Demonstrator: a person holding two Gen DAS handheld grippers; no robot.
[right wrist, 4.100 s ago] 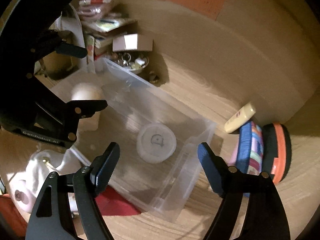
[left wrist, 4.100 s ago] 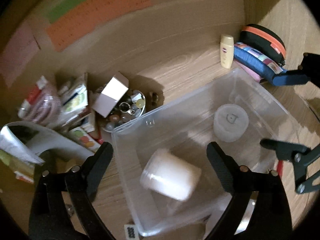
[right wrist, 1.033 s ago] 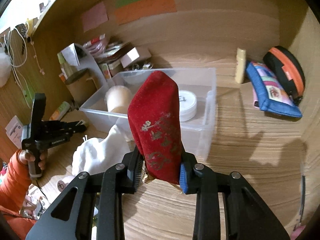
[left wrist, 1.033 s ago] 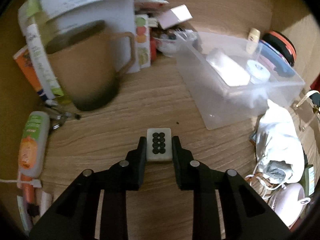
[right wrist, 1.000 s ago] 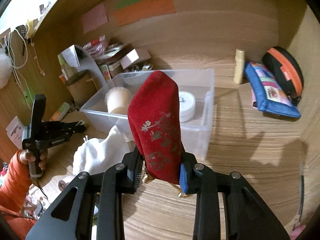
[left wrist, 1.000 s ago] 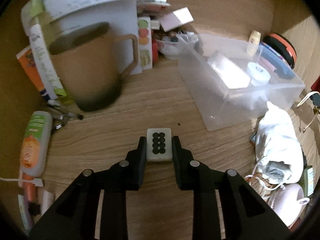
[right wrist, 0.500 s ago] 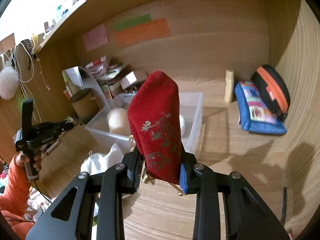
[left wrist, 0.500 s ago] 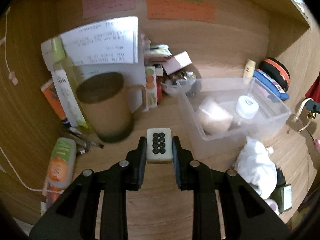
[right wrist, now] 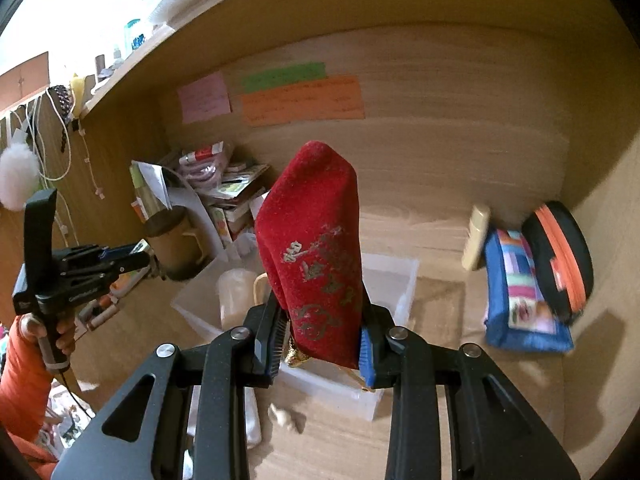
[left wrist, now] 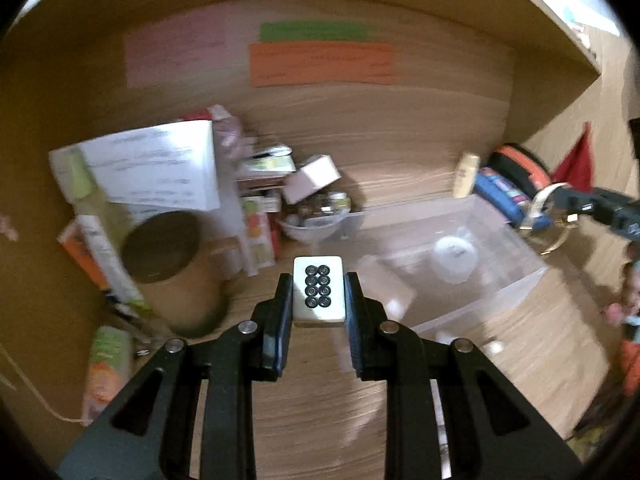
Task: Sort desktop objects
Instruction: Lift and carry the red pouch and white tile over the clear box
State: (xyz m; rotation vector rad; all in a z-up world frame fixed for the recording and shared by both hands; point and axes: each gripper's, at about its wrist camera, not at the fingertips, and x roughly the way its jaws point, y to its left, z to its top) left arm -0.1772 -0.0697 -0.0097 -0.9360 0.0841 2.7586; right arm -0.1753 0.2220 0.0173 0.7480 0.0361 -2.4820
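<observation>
My left gripper (left wrist: 319, 300) is shut on a white mahjong tile (left wrist: 318, 290) with black dots, held above the desk in front of the clear plastic box (left wrist: 516, 280). My right gripper (right wrist: 320, 344) is shut on a red velvet pouch (right wrist: 314, 252) with silver lettering, held upright above the same box (right wrist: 404, 276). The box holds a white cylinder (right wrist: 237, 292) and a round white lid (left wrist: 454, 258). The left gripper also shows at the left of the right wrist view (right wrist: 140, 258), and the red pouch shows at the right edge of the left wrist view (left wrist: 576, 164).
A brown mug (left wrist: 168, 276), papers and packets (left wrist: 160, 168) crowd the back left. A small bowl of trinkets (left wrist: 316, 220) sits behind the box. A cream bottle (right wrist: 476, 236), a blue patchwork pouch (right wrist: 520, 296) and a black-orange case (right wrist: 560, 256) lie at the right.
Both grippers have risen and pulled back from the desk, each still holding its object. The box and the clutter look smaller and farther away.
</observation>
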